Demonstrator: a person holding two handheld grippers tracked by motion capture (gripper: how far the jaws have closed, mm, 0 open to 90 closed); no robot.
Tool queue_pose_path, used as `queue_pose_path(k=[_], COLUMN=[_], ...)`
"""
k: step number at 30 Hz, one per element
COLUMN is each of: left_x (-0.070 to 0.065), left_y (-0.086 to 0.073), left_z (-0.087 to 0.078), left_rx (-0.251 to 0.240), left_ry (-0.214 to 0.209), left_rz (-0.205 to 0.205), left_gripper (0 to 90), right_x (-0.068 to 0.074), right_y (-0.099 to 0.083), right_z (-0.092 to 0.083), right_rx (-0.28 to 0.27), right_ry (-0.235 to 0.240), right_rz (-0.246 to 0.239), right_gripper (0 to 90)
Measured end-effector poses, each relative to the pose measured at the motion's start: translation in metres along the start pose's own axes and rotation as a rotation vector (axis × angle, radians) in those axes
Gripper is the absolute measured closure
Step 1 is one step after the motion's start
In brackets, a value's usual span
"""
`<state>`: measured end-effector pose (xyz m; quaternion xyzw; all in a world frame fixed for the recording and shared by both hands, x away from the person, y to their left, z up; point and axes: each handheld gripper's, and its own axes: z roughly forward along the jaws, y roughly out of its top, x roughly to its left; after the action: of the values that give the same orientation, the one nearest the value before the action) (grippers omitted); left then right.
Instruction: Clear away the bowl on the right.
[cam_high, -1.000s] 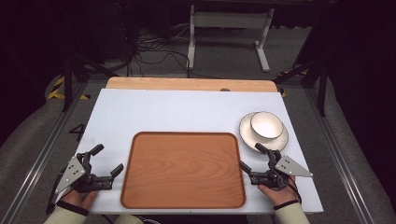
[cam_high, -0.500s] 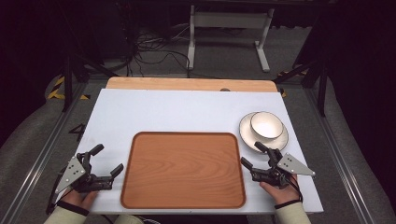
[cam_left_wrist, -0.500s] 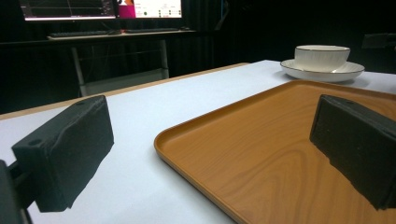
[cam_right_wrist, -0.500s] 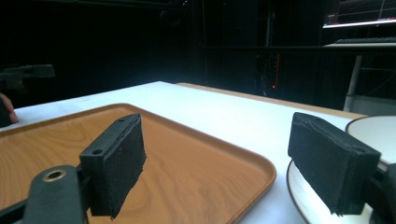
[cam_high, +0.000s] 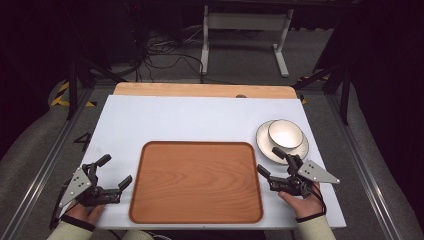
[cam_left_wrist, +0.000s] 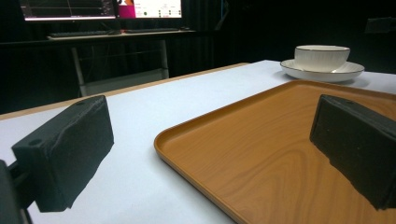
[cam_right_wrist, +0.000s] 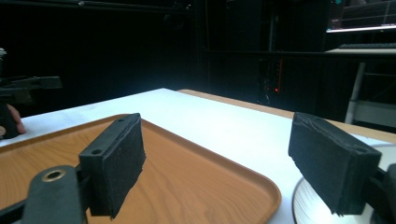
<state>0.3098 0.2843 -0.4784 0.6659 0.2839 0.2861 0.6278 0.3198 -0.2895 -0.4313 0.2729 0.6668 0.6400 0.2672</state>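
Note:
A brown wooden tray (cam_high: 196, 181) lies empty at the front middle of the white table top (cam_high: 190, 117). Right of it a white bowl (cam_high: 285, 133) sits on a white saucer (cam_high: 263, 143). My left gripper (cam_high: 114, 172) rests at the tray's left edge, open, with nothing between its jaws. My right gripper (cam_high: 271, 161) rests between the tray's right edge and the saucer, open and holding nothing. The left gripper view looks across the tray (cam_left_wrist: 280, 154) to the bowl (cam_left_wrist: 321, 57) on its saucer (cam_left_wrist: 322, 73). The right gripper view has the tray's corner (cam_right_wrist: 196, 182) between its jaws and the saucer's rim (cam_right_wrist: 308, 205) at lower right.
A bare wooden strip (cam_high: 202, 90) runs along the table's far edge. Behind it stand a white desk frame (cam_high: 245, 30) and floor cables (cam_high: 160, 55). Metal rails (cam_high: 40, 155) flank the table. Monitors (cam_left_wrist: 100, 8) glow behind a desk in the left gripper view.
Both grippers hold nearly still; the right one has shifted very slightly. Nothing has been picked up or let go.

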Motion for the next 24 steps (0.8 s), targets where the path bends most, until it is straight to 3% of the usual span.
queue_pose_path(k=[8,24], left_x=[0.000,0.000], left_y=[0.000,0.000], left_z=[0.000,0.000], left_rx=[0.000,0.000], left_ry=[0.000,-0.001], left_rz=[0.000,0.000], left_gripper=[0.2,0.2], right_x=[0.006,0.007], right_y=[0.011,0.028], right_z=[0.005,0.003], right_rx=[-0.002,-0.006], right_ry=[0.024,0.026], right_rz=[-0.004,-0.006], right_gripper=[18.6,19.9])
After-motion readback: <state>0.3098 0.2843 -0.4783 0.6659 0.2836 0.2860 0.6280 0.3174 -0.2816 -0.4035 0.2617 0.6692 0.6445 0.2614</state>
